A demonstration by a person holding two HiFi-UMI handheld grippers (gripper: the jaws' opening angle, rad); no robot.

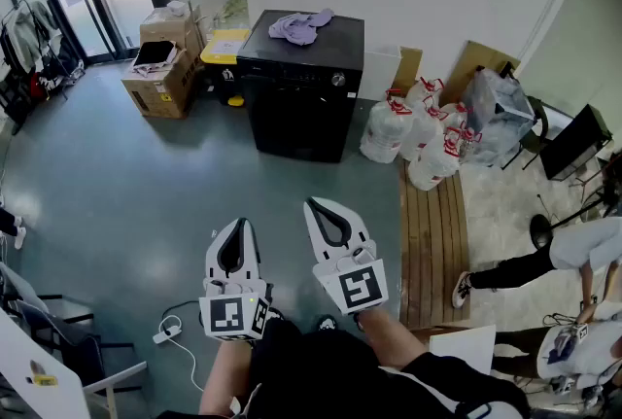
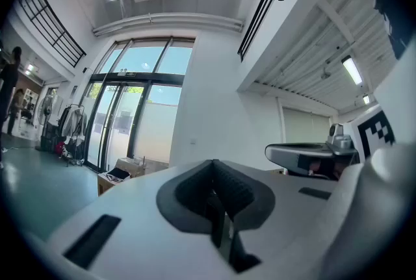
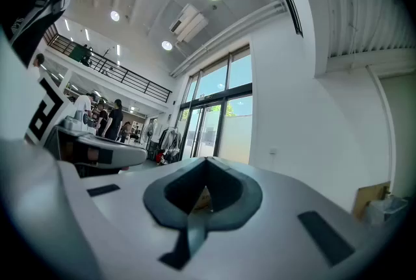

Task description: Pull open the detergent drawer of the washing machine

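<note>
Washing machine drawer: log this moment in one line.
task: not started | left gripper: shut, empty | right gripper: shut, empty | washer: ahead, untouched

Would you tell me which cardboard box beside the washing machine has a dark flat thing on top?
The front cardboard box, the larger one nearer the person; the rear box behind it carries only a small pale object.

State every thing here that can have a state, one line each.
left gripper: jaws together, nothing between them.
right gripper: jaws together, nothing between them.
washing machine: far from both grippers, no drawer seen pulled out.
purple cloth: crumpled, lying on top of the machine.
cardboard box: flaps open.
white bags: upright on the floor, tops tied.
</note>
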